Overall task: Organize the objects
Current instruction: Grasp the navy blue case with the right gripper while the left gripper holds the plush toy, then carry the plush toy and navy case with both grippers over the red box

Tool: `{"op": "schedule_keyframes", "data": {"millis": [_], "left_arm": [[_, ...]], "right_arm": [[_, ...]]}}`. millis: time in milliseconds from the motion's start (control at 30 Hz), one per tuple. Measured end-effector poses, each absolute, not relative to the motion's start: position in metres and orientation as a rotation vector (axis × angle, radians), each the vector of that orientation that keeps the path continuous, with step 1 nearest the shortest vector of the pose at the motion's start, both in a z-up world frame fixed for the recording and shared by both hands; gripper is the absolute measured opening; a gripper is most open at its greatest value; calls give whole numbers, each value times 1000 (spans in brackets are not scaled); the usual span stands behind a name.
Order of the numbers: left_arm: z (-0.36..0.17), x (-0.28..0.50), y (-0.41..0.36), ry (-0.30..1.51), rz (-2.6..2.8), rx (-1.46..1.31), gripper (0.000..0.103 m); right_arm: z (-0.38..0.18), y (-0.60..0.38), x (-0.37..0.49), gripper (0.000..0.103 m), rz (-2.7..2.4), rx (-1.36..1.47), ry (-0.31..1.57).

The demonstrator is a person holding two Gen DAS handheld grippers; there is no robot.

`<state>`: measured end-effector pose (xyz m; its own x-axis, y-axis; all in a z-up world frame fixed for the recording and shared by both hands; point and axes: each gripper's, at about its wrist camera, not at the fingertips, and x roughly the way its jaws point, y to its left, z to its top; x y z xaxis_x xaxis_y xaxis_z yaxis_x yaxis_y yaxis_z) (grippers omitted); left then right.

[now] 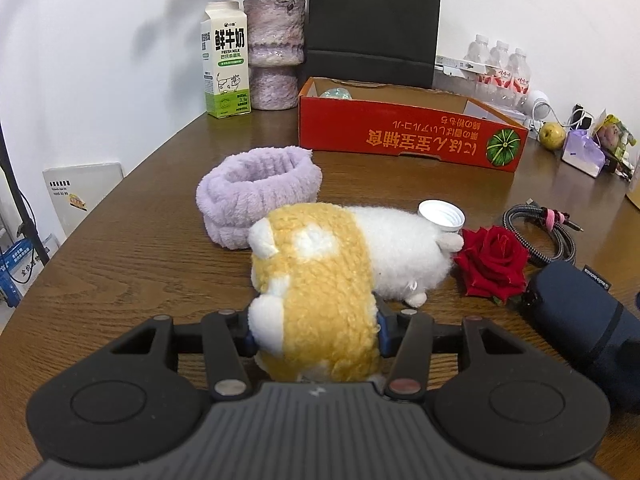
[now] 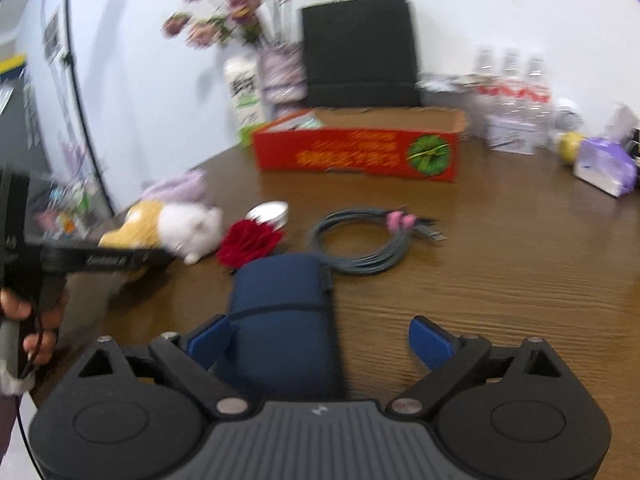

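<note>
Blue fingers [image 1: 383,334] of the left gripper [image 1: 314,334] press into both flanks of a yellow-and-white plush toy [image 1: 320,280], clenched on its yellow end low in the centre of the left wrist view. The toy's white end lies on the wooden table [image 1: 140,264], pointing toward the middle right of the frame.

In the right wrist view, which is blurred, the right gripper [image 2: 322,340] stands spread wide, released. A navy pouch [image 2: 282,308] lies on the table between its fingers, close against the left one [image 2: 208,340] and clear of the right one.

Above the toy in the left wrist view sits a lavender headband [image 1: 260,192], and a white cap [image 1: 442,216] rests just beside the toy's white end. A red rose [image 1: 494,264] lies to the right of the toy, near the pouch's end, with a coiled cable [image 1: 540,236] beyond it at the right edge. A red cardboard box [image 1: 408,136] stands open in the upper middle, well apart from the toy. Behind it are a milk carton [image 1: 226,64], a vase [image 1: 274,52] and a black paper bag [image 1: 372,20].

At the left edge of the right wrist view, a hand [image 2: 28,320] grips the other gripper's handle.
</note>
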<state>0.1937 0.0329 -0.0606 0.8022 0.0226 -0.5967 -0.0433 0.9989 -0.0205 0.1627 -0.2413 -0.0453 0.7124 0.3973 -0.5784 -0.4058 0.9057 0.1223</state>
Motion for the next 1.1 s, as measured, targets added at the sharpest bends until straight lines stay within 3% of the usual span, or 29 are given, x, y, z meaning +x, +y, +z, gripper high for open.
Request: {"op": "schedule_keyframes", "data": {"millis": [200, 667, 733, 867, 1100], "left_arm": [[-61, 194, 32, 640, 38, -29, 51], [-60, 193, 34, 639, 31, -43, 52], [-60, 193, 34, 639, 31, -42, 52], [-60, 193, 34, 639, 31, -42, 52], [-60, 193, 34, 639, 31, -43, 52]], "right_arm": [[-57, -205, 182, 103, 437, -120, 716], [-60, -202, 194, 103, 446, -149, 700], [-60, -204, 193, 97, 430, -139, 692], [-58, -208, 188, 73, 407, -120, 657], [-57, -212, 184, 63, 395, -85, 635]]}}
